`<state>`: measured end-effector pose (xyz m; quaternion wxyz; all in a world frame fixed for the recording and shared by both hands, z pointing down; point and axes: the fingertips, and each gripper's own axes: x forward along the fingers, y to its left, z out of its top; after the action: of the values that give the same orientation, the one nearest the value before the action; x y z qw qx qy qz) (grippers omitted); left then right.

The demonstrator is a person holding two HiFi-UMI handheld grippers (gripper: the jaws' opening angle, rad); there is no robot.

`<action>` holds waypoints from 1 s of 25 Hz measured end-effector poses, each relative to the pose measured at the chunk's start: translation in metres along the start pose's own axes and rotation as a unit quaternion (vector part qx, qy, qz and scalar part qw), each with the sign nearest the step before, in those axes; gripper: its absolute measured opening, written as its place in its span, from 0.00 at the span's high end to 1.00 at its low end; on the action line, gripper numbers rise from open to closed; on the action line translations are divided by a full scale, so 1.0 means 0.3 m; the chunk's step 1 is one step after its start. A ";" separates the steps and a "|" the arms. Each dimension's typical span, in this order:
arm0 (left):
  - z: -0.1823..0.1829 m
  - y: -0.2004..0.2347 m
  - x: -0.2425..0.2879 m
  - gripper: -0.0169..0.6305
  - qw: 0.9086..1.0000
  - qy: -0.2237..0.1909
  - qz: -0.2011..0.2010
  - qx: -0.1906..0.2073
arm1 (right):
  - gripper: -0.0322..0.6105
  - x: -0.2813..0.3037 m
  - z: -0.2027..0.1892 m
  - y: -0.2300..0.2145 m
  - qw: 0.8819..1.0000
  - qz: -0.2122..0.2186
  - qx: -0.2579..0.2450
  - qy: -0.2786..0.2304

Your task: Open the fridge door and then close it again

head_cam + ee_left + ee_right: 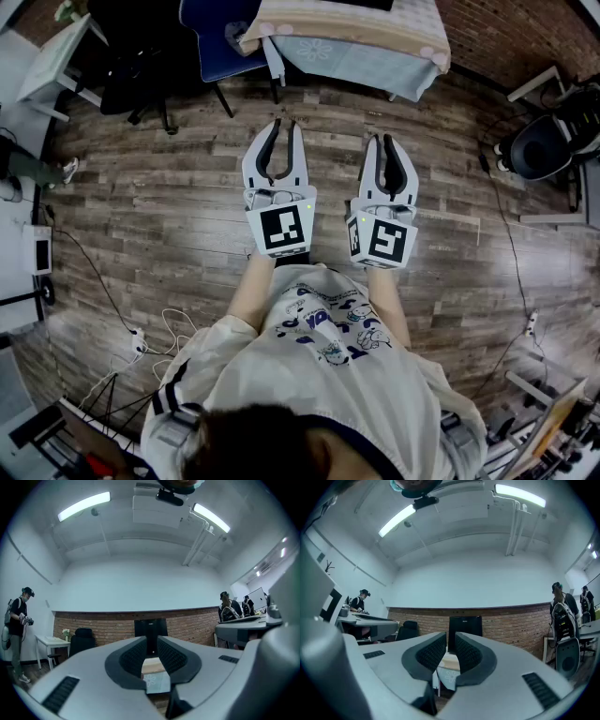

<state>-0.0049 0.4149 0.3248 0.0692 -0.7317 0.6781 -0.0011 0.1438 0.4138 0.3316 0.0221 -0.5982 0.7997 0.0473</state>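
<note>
Both grippers are held out level, side by side over the wooden floor (169,216), and neither touches the other. The left gripper (284,124) has its jaws drawn together at the tips with nothing between them. Its own view shows the ribbed pads (136,656) nearly meeting, with only a thin slit of the room beyond. The right gripper (387,141), just beside it, looks the same: tips closed up, pads (431,653) empty.

The black fridge (151,629) stands straight ahead of the left gripper's jaw tips, well apart from them, with its back to the brick wall (103,627). From the right gripper (450,641) it sits ahead and a touch to the right of the tips (465,627). Its front is flat and dark, and I can't make out a handle from here. Neither gripper is anywhere near the door.

Between the jaws and the fridge is a table (366,52) under a pale cloth with a flower print. The cloth's edge shows low in the gap of the left gripper (151,641).

Off to the left of the left gripper there is a dark office chair (83,639) and a small white table (51,641). Farther left, a person (18,620) stands by the wall. To the right of that gripper, two more people (227,611) stand behind desks.
</note>
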 end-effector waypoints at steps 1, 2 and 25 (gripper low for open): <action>-0.002 -0.001 0.000 0.84 1.000 0.001 0.000 0.000 | 0.84 0.000 -0.001 -0.001 1.000 0.001 -0.001 0.000; -0.004 -0.001 0.001 0.84 1.000 0.002 0.001 0.000 | 0.84 0.001 -0.002 -0.002 1.000 0.001 -0.001 0.000; -0.068 0.094 0.215 0.84 1.000 0.023 0.006 -0.010 | 0.84 0.242 -0.055 0.017 1.000 0.017 0.001 0.023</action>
<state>-0.0296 0.3469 0.3364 0.0464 -0.7280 0.6839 -0.0108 0.1186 0.3444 0.3415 0.0038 -0.5853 0.8101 0.0333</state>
